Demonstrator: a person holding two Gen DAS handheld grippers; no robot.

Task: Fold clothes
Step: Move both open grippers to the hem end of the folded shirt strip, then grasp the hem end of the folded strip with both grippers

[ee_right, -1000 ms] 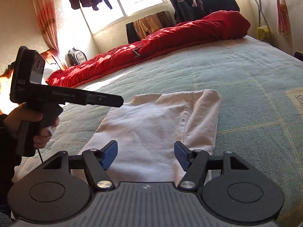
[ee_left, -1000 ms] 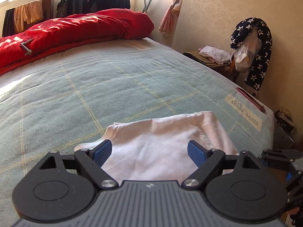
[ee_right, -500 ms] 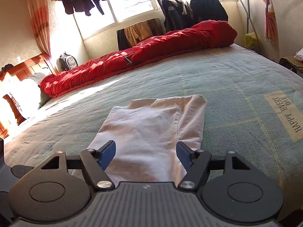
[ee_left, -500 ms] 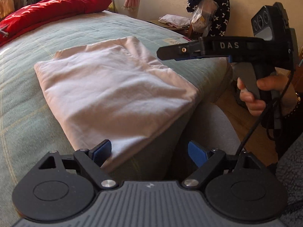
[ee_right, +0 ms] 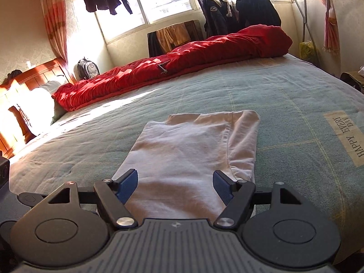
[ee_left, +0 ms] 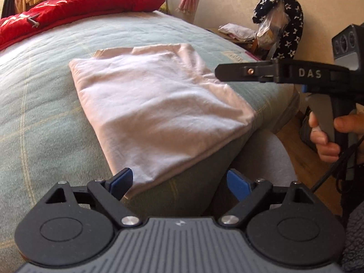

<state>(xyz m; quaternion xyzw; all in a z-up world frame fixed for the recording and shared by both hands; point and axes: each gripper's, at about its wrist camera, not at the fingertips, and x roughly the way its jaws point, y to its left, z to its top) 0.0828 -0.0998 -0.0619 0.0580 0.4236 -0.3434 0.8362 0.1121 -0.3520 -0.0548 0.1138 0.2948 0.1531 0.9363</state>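
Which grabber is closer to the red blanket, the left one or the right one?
Cannot tell. Both the left gripper and the right gripper sit at the near bed edge by the white garment, far from the red blanket.

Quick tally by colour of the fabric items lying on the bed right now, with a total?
Pale pink folded garment: 1
Red quilt: 1
Green checked bedspread: 1
Total: 3

Open bedspread [ee_right: 284, 95] lies free around the folded white garment [ee_right: 188, 150], hemmed by the red quilt [ee_right: 182, 59] far behind and the cluttered chair [ee_left: 279, 31] beside the bed.
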